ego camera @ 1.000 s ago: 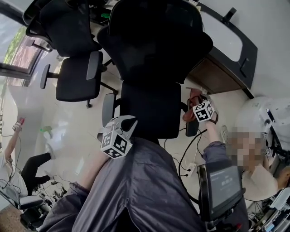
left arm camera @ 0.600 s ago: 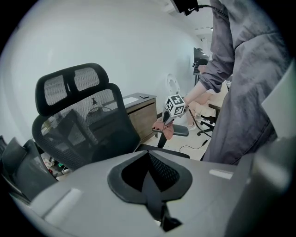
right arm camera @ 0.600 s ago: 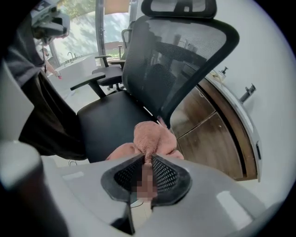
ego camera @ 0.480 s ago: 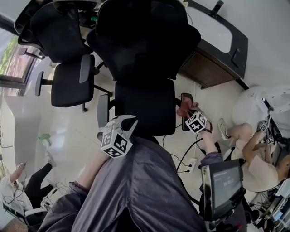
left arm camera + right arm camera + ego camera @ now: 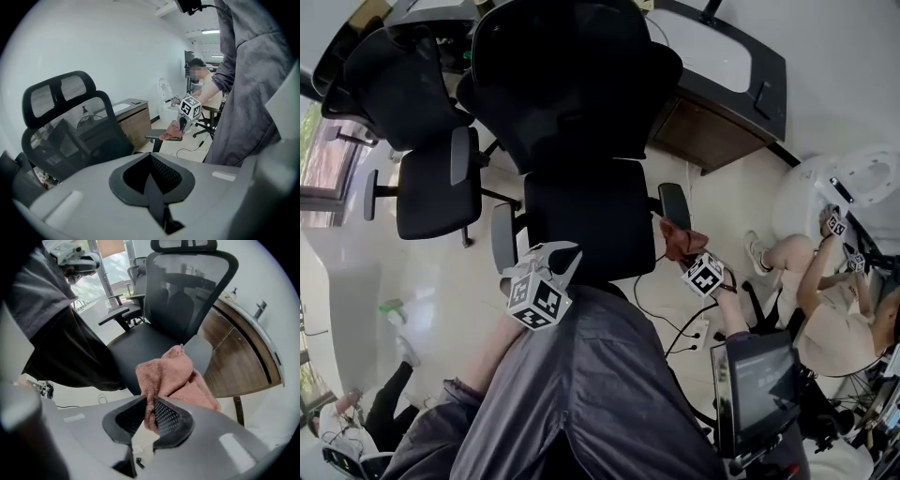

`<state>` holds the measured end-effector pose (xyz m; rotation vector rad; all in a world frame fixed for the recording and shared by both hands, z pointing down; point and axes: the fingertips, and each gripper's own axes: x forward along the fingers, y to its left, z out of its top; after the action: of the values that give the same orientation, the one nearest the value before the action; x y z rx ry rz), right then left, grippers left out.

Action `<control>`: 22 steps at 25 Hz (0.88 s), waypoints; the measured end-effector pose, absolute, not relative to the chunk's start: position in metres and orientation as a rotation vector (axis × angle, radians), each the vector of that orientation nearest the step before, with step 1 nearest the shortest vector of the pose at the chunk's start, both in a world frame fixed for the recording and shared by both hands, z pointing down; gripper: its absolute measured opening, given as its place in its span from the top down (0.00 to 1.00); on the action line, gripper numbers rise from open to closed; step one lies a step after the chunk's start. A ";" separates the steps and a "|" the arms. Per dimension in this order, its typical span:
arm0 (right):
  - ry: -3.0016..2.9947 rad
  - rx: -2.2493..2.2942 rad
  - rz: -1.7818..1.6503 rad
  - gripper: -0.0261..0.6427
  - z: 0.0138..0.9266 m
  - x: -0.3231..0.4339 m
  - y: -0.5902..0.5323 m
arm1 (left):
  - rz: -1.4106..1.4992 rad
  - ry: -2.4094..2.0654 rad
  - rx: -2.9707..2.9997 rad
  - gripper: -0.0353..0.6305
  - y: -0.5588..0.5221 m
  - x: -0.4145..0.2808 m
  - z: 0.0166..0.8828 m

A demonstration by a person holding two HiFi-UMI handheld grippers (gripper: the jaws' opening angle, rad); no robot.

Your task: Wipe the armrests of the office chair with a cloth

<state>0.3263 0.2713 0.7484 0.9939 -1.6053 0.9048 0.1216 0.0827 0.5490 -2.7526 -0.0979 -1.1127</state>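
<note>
Hovering at the front left corner of the office chair, the left gripper has its jaws closed together, empty. At the chair's right side, the right gripper pinches a pink cloth resting on the right armrest's near end.

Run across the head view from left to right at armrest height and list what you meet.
neighbouring chair's seat → left-hand armrest → office chair seat → right-hand armrest → seated person
</note>
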 end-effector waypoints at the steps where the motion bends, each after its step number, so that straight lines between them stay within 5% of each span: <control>1: -1.611 0.982 0.919 0.89 0.749 0.324 0.275 | -1.112 -0.101 -2.752 0.92 0.084 0.122 0.549; 22: -1.500 1.232 0.471 0.89 0.709 0.418 0.057 | -1.175 0.165 -2.786 0.92 0.050 0.074 0.548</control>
<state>0.4179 0.0575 0.7092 1.2324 -1.5005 0.4712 0.0738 0.0498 0.5476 -2.7862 0.1646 -1.1747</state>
